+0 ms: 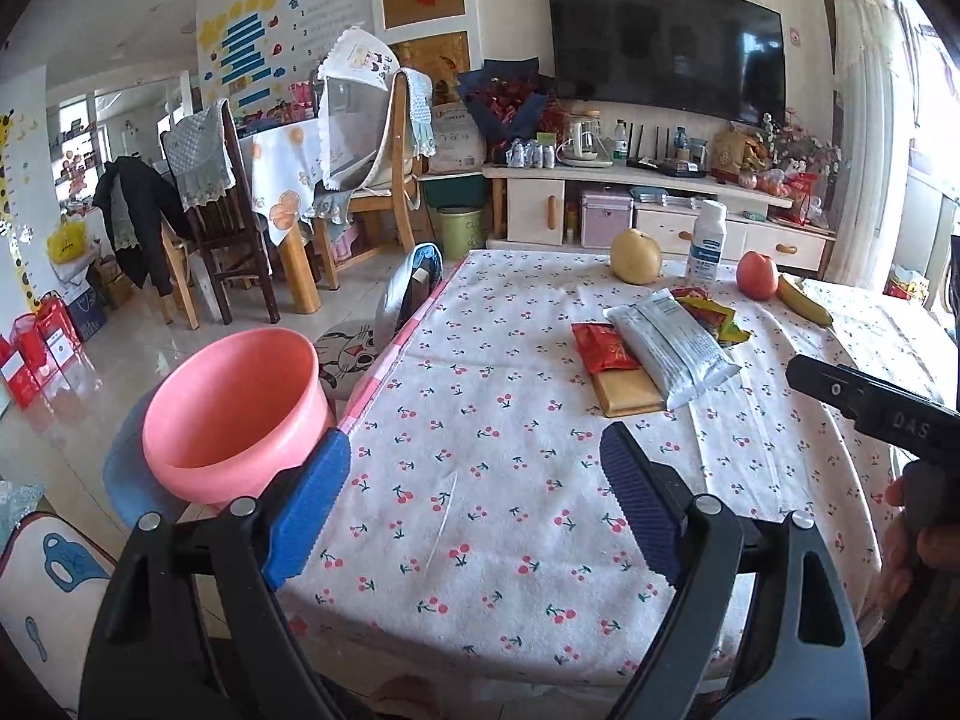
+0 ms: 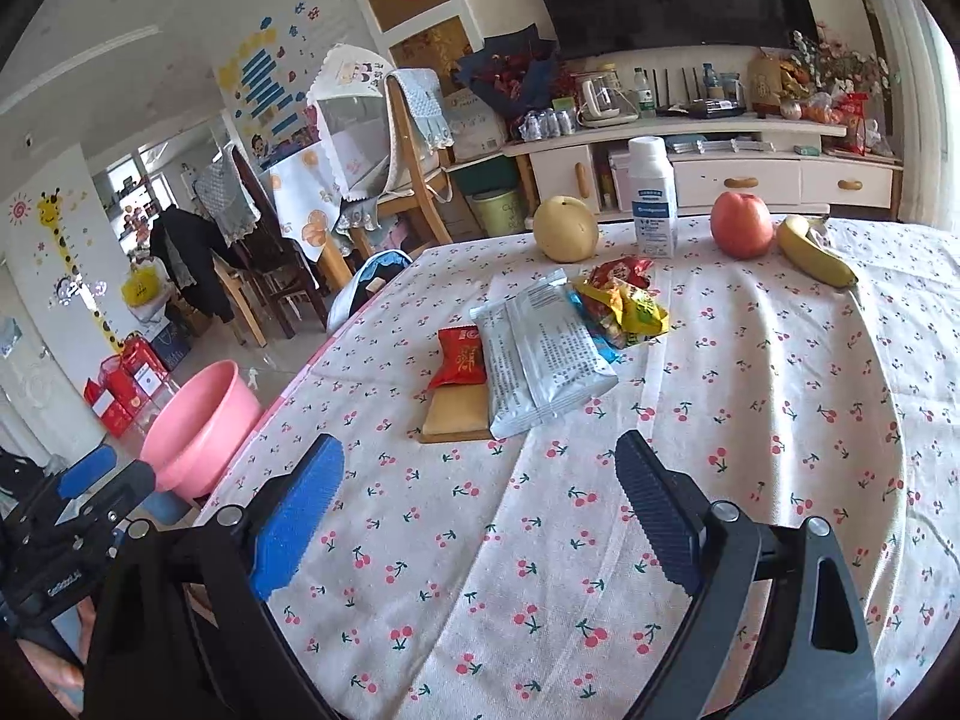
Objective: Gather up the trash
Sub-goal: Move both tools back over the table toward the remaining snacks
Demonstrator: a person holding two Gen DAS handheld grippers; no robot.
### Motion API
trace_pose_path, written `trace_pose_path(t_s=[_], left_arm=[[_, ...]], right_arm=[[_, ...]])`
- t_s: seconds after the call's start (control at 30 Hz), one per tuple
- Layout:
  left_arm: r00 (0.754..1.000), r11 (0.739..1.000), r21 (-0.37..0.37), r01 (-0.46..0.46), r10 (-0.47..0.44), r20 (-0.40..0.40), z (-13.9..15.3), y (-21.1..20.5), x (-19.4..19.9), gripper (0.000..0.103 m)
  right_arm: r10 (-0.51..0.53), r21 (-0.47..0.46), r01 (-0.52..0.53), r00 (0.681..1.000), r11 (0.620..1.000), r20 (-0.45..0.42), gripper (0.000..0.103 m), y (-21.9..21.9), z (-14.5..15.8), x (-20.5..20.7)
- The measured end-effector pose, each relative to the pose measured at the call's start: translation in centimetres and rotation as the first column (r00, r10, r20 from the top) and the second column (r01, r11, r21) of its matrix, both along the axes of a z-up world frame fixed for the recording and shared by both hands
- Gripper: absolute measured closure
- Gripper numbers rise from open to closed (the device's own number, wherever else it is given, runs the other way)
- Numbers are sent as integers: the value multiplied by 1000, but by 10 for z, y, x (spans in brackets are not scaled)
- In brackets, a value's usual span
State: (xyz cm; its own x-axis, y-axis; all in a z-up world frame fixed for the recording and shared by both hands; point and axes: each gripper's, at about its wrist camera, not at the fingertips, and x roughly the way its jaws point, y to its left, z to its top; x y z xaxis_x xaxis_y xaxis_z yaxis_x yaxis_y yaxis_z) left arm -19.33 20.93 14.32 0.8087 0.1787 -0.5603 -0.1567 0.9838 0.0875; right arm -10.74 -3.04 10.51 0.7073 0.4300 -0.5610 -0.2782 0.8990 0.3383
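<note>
wrappers: a pile mid-bench — silver packet [image 2: 543, 354], red packet [image 2: 459, 357], candy wrappers [image 2: 624, 306]
handling: probably light, crinkly, slippery; pinch an edge
claws: left claw [image 1: 474, 504] and right claw [image 2: 480, 516] both wide open, empty
bin: pink tub [image 1: 234, 408] beside the bench [image 1: 540, 540]

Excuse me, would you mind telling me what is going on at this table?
A person is clearing trash with two handheld grippers. Both the left gripper and the right gripper are open and empty above the tablecloth. The wrappers lie untouched in a pile mid-table, with fruit and a bottle behind. A pink bin waits beside the table.
</note>
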Motion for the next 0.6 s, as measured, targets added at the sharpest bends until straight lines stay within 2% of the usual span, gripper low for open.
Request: trace_pose_path(t_s=[0.13,0.3,0.4,0.6], left_arm=[[1000,1000,-3,14,-14,13,20,-18,-16,12],[999,1000,-1,27,-27,22,37,-31,-19,12],[999,999,-17,42,-41,30,43,-38,-20,12],[997,997,-30,74,-73,34,47,-50,-20,12]], right_arm=[[-34,25,34,999,999,2,12,-20,4,-1],[-80,20,80,997,997,2,11,-38,7,2],[-88,52,88,996,995,-6,11,-44,9,4],[-83,45,83,997,996,-12,11,-45,10,8]])
